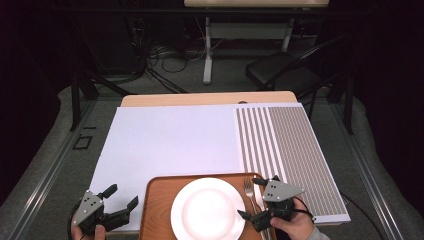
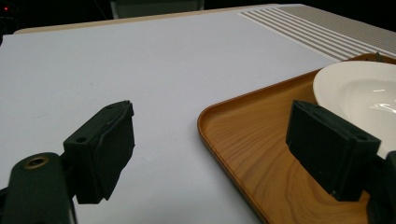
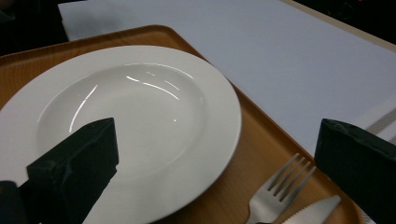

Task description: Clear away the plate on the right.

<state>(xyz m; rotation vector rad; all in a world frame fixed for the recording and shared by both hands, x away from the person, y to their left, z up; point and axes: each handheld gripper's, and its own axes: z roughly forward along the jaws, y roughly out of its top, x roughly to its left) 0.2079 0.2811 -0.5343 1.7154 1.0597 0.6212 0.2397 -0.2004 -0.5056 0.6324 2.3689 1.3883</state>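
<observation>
- Nearest of all, the right gripper (image 1: 256, 198) hangs low over the right end of the tray (image 1: 155, 210), jaws spread wide and holding nothing; in the right gripper view one jaw sits over the plate (image 3: 140, 121) and the other out past the cutlery.
- Between those jaws lie a fork (image 3: 275, 193) and a knife (image 3: 310, 213), side by side on the tray just to the right of the plate, the fork's prongs pointing away from the person.
- Further out, the white plate (image 1: 208, 209) sits in the middle of the wooden tray, bare.
- On the other side, the left gripper (image 1: 121, 196) rests by the tray's left edge, jaws also wide apart and empty; in the left gripper view one jaw is over the white mat (image 2: 154, 79) and the other over the tray (image 2: 243, 154).
- Judging by this, the step in hand is the reach for the cutlery, with no grasp made yet.
- Next move, as I read it: lower the right gripper so its jaws straddle the fork's handle, then close. The fork lies flat and thin, touching or nearly touching the knife, so the jaws need to pinch one piece alone.
</observation>
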